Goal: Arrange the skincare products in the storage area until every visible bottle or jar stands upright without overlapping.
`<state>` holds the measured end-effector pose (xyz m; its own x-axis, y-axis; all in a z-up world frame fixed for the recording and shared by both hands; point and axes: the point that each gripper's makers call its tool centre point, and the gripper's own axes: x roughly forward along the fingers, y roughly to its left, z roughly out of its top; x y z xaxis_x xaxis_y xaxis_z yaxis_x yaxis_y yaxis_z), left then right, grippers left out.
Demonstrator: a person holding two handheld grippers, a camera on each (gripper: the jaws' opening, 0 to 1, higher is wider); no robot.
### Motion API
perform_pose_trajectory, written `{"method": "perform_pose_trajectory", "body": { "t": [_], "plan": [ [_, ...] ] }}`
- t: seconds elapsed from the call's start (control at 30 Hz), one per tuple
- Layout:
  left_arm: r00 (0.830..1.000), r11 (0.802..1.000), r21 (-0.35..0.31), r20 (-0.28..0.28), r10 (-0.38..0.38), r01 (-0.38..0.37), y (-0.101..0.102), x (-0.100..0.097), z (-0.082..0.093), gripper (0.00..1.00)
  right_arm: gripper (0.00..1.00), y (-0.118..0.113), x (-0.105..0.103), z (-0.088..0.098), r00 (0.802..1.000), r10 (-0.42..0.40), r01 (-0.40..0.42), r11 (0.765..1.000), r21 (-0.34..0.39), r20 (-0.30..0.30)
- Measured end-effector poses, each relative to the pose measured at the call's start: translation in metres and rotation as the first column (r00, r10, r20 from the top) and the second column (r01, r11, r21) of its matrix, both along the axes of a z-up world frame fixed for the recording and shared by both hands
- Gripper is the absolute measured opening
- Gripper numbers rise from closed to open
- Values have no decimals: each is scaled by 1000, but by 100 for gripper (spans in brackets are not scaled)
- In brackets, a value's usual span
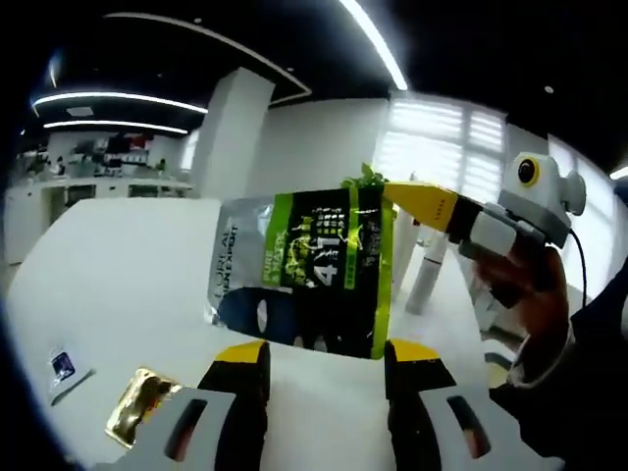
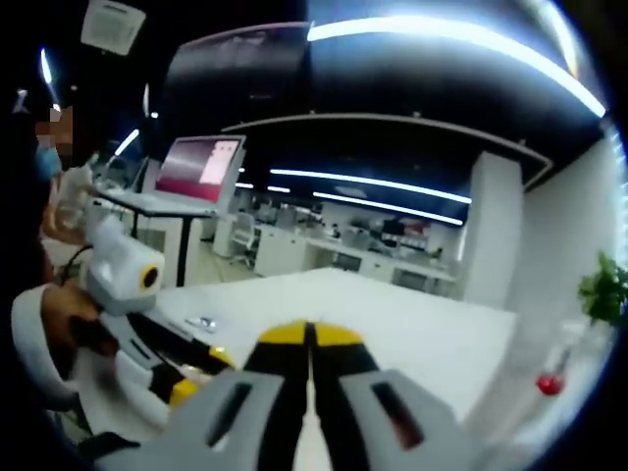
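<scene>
A green and silver packet [image 1: 309, 270] hangs above the white table [image 1: 128, 285], pinched at its top corner by the right gripper [image 1: 417, 199]. The left gripper [image 1: 324, 358] sits wide apart under it. A gold sachet [image 1: 137, 404] lies on the table nearby.

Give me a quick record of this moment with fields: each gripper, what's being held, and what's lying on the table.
right gripper: shut on the green-and-black sachet, pinching its upper edge
sachet: hanging above the white table, print sideways
left gripper: open, below the sachet, not touching it
table: white
gold packet: lying flat near the left gripper
small white packet: lying flat, further left
white tube: upright behind the sachet
</scene>
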<state>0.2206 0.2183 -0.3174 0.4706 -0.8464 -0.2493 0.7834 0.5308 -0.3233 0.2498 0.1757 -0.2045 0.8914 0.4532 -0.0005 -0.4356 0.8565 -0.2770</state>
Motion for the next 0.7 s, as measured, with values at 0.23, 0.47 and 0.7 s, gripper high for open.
{"method": "perform_pose_trajectory", "body": {
  "t": [0.23,0.47,0.7],
  "plan": [
    [995,996,-30,-55,-81,80,-20,-19,-2,47,0,-7,-6,13,1000,-10,10,1000,-6,29],
    [959,963,-174,-161,-233,205,-54,-50,7,47,0,-13,-7,17,999,-15,15,1000,-11,33],
    [956,959,-189,-166,-242,210,-58,-42,5,47,0,-17,-10,20,999,-22,23,999,-22,46]
  ]
}}
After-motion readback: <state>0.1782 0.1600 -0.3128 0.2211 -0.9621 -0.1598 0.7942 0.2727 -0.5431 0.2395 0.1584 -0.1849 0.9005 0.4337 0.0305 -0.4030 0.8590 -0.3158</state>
